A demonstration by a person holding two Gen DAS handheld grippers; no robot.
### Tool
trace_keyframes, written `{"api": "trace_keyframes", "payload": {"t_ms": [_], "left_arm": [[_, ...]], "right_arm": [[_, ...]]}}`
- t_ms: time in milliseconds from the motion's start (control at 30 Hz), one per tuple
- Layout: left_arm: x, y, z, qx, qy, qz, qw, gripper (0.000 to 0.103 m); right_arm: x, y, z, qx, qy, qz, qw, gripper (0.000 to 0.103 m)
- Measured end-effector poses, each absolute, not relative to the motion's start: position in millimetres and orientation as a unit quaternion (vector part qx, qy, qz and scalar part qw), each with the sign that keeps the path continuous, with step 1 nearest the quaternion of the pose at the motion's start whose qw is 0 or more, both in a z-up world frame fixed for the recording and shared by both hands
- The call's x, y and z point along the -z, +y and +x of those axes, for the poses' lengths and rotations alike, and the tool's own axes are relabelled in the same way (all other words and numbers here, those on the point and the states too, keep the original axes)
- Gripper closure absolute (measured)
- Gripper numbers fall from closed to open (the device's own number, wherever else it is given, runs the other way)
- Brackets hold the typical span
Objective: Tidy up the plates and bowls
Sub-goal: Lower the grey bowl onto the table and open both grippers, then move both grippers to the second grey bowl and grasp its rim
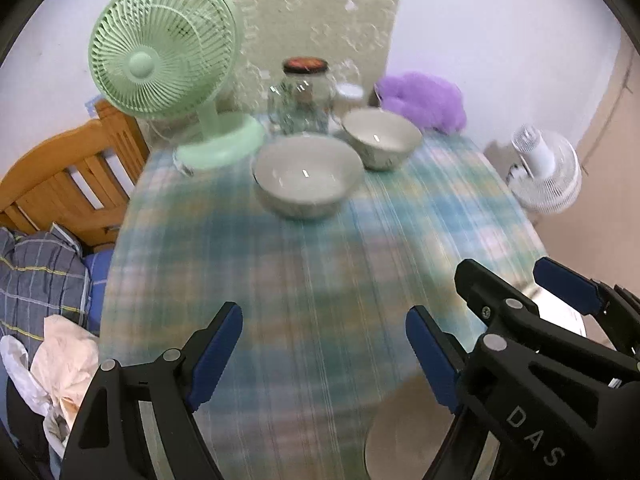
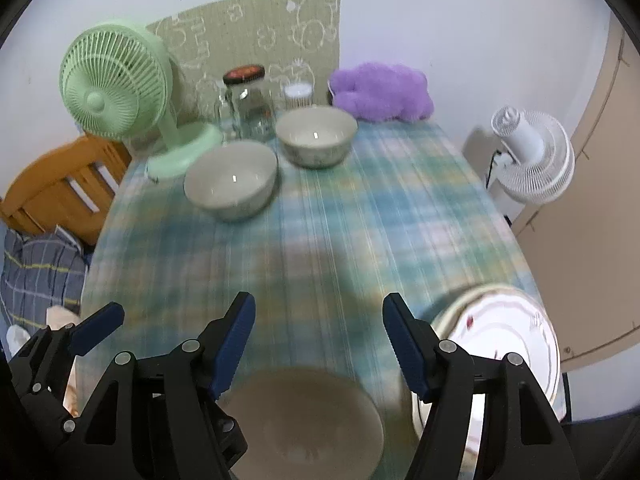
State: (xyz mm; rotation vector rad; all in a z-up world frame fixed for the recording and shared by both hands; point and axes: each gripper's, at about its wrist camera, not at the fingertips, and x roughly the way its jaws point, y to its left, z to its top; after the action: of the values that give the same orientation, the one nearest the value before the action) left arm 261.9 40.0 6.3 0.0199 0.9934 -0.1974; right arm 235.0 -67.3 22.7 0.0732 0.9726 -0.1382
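Both grippers hang over the near part of the worktop [image 2: 360, 216], which is covered in a blue-green checked cloth. The left gripper [image 1: 324, 344] has its jaws spread wide with nothing between them, only cloth below. The right gripper [image 2: 319, 336] is also well open and empty. Directly beneath the right gripper, at the near edge, sits a brownish bowl [image 2: 304, 420]. Just to the right of the right gripper lies a white plate [image 2: 508, 332] with a thin patterned rim. Ahead of both grippers, well apart from them, stand two pale bowls close to each other: a nearer bowl [image 2: 231, 184] to the left and a farther bowl [image 2: 316, 136]. Behind these are a glass jar [image 2: 249, 100], a green fan [image 2: 116, 92] and a purple plush toy [image 2: 382, 92].
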Motion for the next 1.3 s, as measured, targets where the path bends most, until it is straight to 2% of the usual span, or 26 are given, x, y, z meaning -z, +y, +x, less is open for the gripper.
{"api": "trace_keyframes", "payload": {"t_ms": [600,1067,1133,1267,1300], "left_arm": [[8.5,26.4,375.6,-0.051,0.446,-0.006,0.893,0.024],[63.9,43.0,435.5,-0.082,0.481,-0.013,0.873,0.05],[69.4,43.9,439.1,-0.08,0.484,-0.016,0.871,0.056],[77.7,44.5,447.1,-0.079,0.491,-0.018,0.867,0.065],[79.2,45.0,448.3,-0.08,0.491,-0.018,0.867,0.066]], "right_arm": [[-3.6,-76.4,384.8,-0.05,0.447,0.011,0.893,0.036],[52.9,-69.1,454.5,-0.067,0.485,0.023,0.872,0.049],[60.0,-68.8,461.5,-0.072,0.492,0.028,0.867,0.058],[70.2,-67.3,471.1,-0.072,0.503,0.029,0.861,0.068],[72.3,-67.2,473.2,-0.072,0.504,0.029,0.86,0.078]]}}
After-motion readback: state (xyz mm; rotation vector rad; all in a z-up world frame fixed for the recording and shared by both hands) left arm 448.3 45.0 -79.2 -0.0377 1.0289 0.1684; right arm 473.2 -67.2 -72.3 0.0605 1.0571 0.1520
